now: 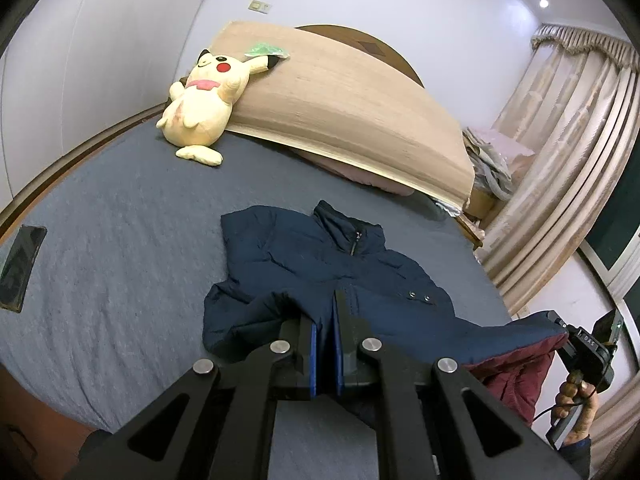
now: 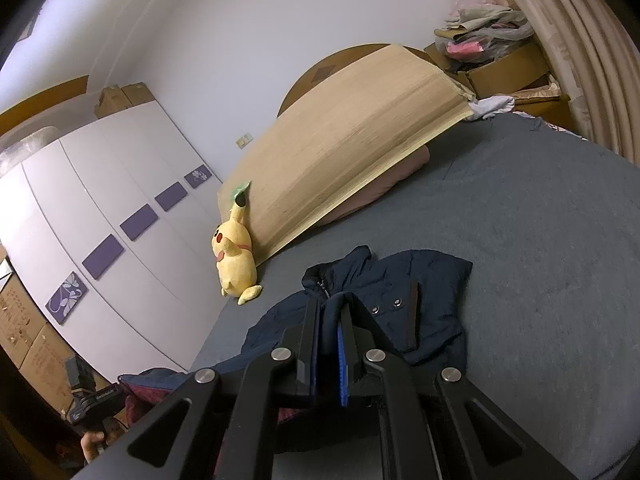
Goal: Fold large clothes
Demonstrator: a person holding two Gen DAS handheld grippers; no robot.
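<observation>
My left claw (image 1: pixel 326 340) is pinched shut on the near hem of the navy jacket (image 1: pixel 320 264), which lies collar-away on the grey bed (image 1: pixel 100 272), so I can carry that edge up toward the collar. My right claw (image 2: pixel 332 344) is clamped on the hem's other end, its maroon lining (image 1: pixel 516 380) showing, keeping the fold line straight, I judge.

A bed (image 1: pixel 120 208) with a grey-blue cover fills the room. A pale woven mat (image 1: pixel 340 96) leans on its rounded wooden headboard (image 1: pixel 360 40), a yellow plush toy (image 1: pixel 204 96) propped beside it. White wardrobe doors (image 2: pixel 100 208) with purple panels line one wall. Beige curtains (image 1: pixel 568 128) hang opposite, beside cardboard boxes (image 2: pixel 504 68) heaped with clothes. A ceiling light (image 1: pixel 543 3) glows.
</observation>
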